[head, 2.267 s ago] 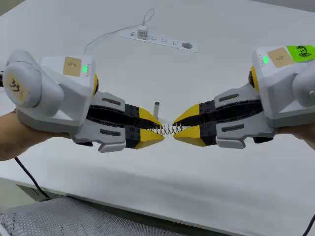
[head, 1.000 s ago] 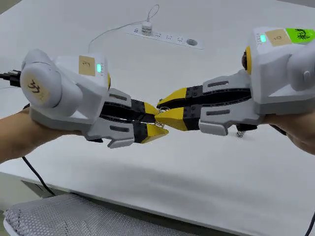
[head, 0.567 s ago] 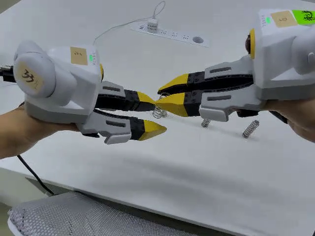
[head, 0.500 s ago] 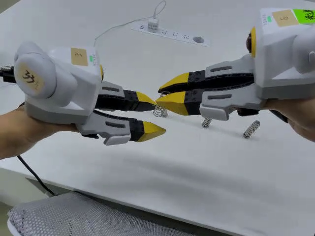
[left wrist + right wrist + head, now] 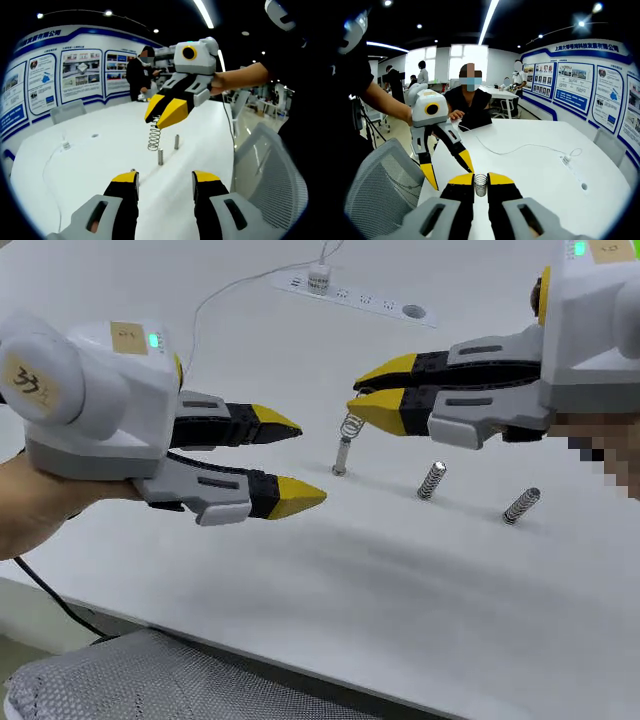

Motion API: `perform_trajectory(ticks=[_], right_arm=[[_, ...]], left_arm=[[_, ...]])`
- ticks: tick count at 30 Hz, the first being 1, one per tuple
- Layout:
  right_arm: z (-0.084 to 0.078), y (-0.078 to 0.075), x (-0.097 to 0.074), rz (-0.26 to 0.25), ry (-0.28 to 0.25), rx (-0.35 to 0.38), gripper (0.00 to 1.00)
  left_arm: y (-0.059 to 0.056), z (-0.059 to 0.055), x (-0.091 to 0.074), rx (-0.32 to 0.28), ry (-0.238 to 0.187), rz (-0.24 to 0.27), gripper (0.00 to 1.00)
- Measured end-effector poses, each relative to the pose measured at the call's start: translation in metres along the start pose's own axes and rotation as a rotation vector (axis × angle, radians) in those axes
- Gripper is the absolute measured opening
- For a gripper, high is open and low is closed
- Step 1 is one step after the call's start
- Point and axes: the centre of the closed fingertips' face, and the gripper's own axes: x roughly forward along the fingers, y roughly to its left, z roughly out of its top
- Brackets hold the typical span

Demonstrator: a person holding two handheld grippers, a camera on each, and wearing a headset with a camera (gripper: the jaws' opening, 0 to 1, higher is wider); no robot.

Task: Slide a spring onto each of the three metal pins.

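— Where's the spring?

— The spring [image 5: 351, 426] dangles from my right gripper [image 5: 353, 395], which is clenched on its top coils. Its lower end is just above the bare pin [image 5: 341, 456]. The other two pins [image 5: 431, 480] already wear theirs.

— How would you seat it?

— I'd centre the coil's bore over the pin tip and lower gently. It hangs slightly askew, so I judge it may snag. I'd let go only once it's well down.

— And your left gripper [image 5: 312, 463]?

— Released, jaws wide, near the pin, ready to steady the coil.
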Motion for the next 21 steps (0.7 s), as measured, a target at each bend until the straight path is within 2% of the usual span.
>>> perform_trajectory(ticks=[3, 7, 10, 14, 17, 21], right_arm=[[-0.006, -0.010, 0.003, -0.022, 0.012, 0.002, 0.10], [-0.014, -0.021, 0.007, -0.050, 0.025, 0.017, 0.10], [-0.021, -0.031, 0.011, -0.069, 0.034, 0.041, 0.10], [-0.027, -0.037, 0.017, -0.080, 0.040, 0.059, 0.10], [-0.034, -0.040, 0.022, -0.080, 0.046, 0.076, 0.10], [-0.046, -0.049, 0.031, -0.095, 0.068, 0.098, 0.10]], left_arm=[[0.002, -0.003, 0.000, -0.015, 0.000, 0.009, 0.48], [0.005, -0.008, -0.001, -0.030, 0.017, 0.025, 0.60], [0.008, -0.011, -0.002, -0.043, 0.020, 0.034, 0.63], [0.008, -0.013, -0.004, -0.055, 0.015, 0.031, 0.69], [0.007, -0.015, -0.004, -0.088, 0.009, 0.022, 0.77], [0.007, -0.021, -0.004, -0.090, 0.031, 0.027, 0.83]])
